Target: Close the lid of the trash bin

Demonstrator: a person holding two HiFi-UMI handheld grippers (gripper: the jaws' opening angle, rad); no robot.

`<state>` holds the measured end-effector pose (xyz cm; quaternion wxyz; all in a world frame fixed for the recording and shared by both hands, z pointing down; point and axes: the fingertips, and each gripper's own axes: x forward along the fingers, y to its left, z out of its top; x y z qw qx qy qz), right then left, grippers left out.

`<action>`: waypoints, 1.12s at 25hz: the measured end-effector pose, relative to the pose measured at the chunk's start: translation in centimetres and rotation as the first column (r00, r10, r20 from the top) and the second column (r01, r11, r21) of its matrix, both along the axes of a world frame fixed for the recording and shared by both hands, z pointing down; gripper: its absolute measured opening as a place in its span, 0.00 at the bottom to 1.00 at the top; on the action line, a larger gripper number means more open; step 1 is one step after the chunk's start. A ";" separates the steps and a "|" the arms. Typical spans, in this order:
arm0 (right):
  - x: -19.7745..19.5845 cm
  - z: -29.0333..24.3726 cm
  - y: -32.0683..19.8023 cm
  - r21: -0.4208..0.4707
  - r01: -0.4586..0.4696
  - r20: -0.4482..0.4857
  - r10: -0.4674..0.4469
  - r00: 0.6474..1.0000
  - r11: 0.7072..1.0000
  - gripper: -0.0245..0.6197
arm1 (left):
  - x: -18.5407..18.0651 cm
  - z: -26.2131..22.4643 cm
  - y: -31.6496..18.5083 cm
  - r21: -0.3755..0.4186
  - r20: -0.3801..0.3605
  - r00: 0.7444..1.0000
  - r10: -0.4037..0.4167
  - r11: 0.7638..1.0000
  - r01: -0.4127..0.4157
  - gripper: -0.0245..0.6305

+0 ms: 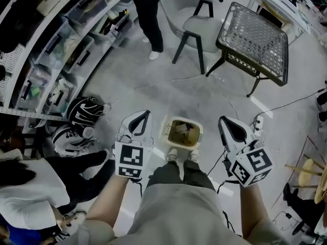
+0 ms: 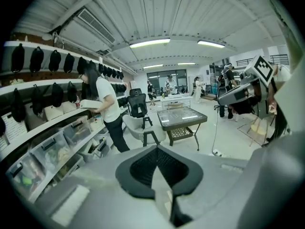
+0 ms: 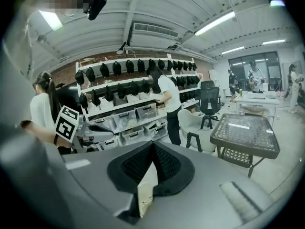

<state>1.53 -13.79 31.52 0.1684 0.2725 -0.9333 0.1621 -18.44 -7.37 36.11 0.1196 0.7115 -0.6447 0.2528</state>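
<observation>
A small cream-rimmed trash bin point(image 1: 183, 132) stands on the grey floor just ahead of my shoes. Its top is open and brownish contents show inside. A pale flap point(image 1: 165, 128) stands at its left edge; whether that is the lid I cannot tell. My left gripper point(image 1: 147, 113) hangs to the left of the bin and my right gripper point(image 1: 223, 119) to its right, both above the floor and apart from it. The black pads of each meet at the tip with nothing held. The bin does not show in either gripper view, where the left gripper point(image 2: 157, 148) and right gripper point(image 3: 153, 143) point into the room.
A dark mesh-topped table point(image 1: 255, 40) and a grey chair point(image 1: 196, 29) stand ahead. A person point(image 1: 149, 14) stands at shelves of storage boxes point(image 1: 66, 45) on the left. Bags point(image 1: 84, 114) lie by the shelves. A power strip point(image 1: 257, 121) and cables lie at the right.
</observation>
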 end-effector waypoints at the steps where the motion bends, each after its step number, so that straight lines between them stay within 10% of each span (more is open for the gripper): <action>1: -0.5 0.9 -0.2 -0.011 0.015 -0.006 -0.015 1.000 1.000 0.04 | -0.4 1.1 0.1 -0.021 -0.006 1.000 -0.013 1.000 0.013 0.04; 13: -3.8 14.5 -0.3 -0.162 0.116 -0.102 -0.133 0.986 0.980 0.04 | -2.3 17.8 1.2 -0.276 -0.096 0.989 -0.114 0.958 0.084 0.04; 28: -1.3 29.2 1.3 -0.345 0.069 -0.198 -0.145 0.969 0.936 0.04 | 0.7 37.4 4.2 -0.573 -0.193 0.973 -0.130 0.820 -0.004 0.04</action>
